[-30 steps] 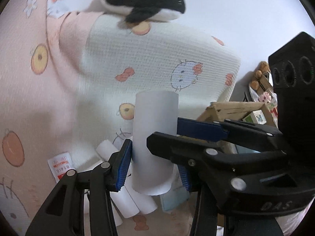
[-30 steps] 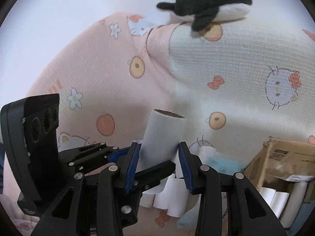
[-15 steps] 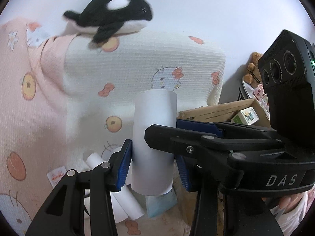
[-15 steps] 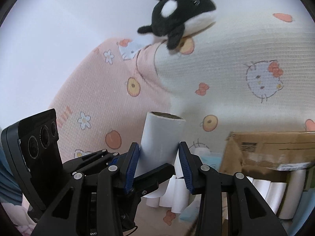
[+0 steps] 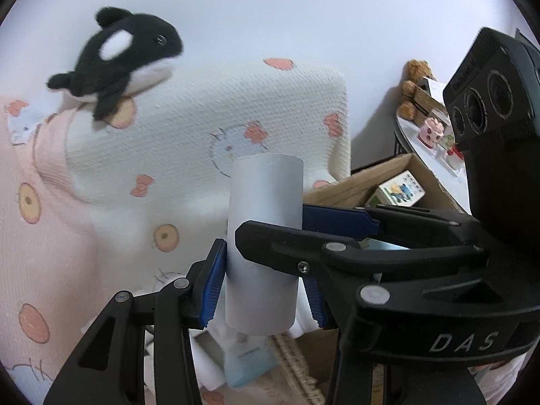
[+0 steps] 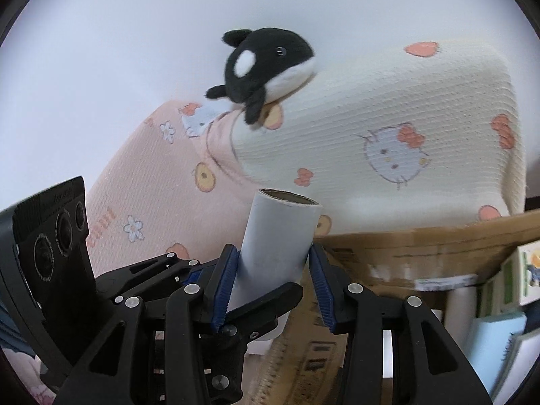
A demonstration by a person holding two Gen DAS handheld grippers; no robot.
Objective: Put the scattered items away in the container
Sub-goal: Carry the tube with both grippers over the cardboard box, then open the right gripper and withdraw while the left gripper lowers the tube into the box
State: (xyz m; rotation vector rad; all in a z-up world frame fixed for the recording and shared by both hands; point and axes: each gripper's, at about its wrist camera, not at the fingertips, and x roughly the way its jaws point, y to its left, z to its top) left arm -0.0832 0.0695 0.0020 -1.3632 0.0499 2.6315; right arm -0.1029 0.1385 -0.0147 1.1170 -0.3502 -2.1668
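Box [image 6: 422, 246] rim has swung closer beneath your roll [image 6: 280, 236]; left gripper [image 5: 263, 281] still grasps it, right gripper [image 6: 271, 285] jaws are opening around it.

Both grippers crowd one white roll [image 5: 263, 243]: the right gripper [image 5: 270, 233] crosses in front of the left gripper [image 5: 265, 290], so no free passage remains between them. Far behind, the cream pillow [image 6: 388, 128] with an orca plush [image 6: 266, 64] on it blocks the way. To the right, the cardboard box [image 6: 422, 246] stands open, with small cartons and rolls inside.
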